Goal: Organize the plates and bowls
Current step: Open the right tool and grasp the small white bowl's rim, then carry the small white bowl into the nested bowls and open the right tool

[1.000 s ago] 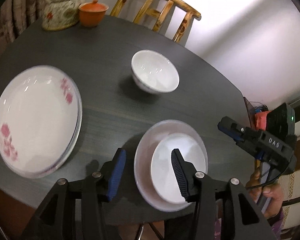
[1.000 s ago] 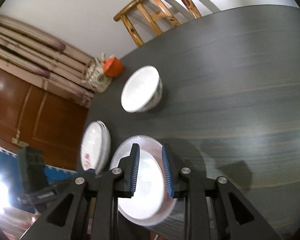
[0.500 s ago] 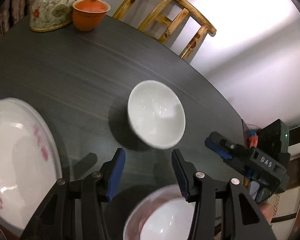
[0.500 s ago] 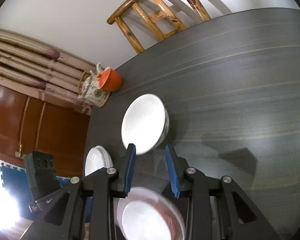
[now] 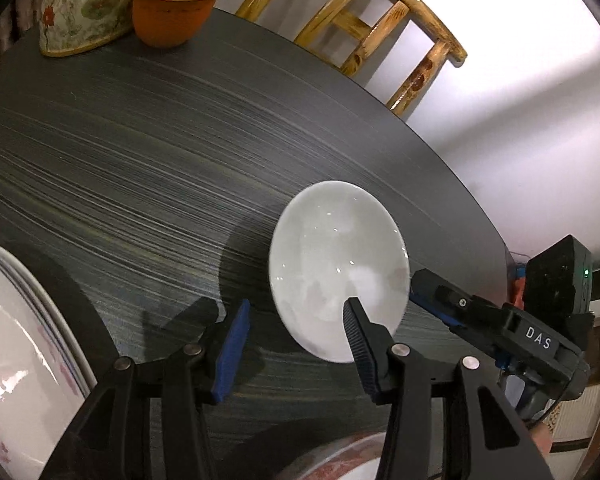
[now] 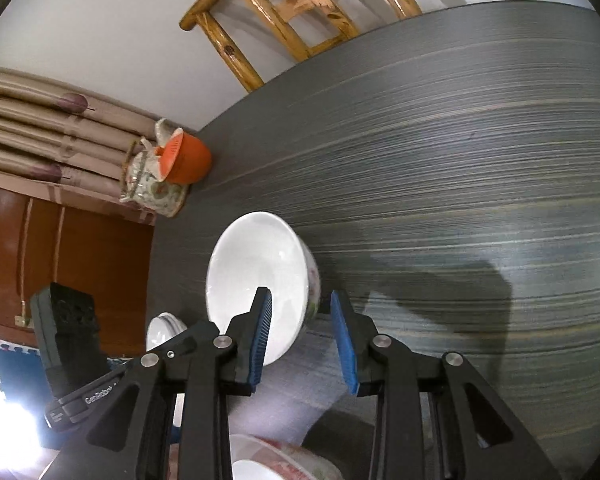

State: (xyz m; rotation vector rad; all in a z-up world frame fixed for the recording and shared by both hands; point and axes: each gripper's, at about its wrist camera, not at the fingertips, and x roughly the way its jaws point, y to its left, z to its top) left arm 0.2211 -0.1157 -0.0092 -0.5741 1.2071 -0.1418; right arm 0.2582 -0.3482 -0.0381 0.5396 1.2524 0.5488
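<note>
though untouched, bowl between fingers

The left wrist view looks forward and down along its own fingers from close above the dark table, facing the wooden chair beyond the fingertips, with a white bowl just ahead of its right finger. The right wrist view looks from equally close along its fingers, the bowl rim between them. Both views share the bowl, table, chair, teapot and orange cup; each shows the other gripper to one side.
</note>
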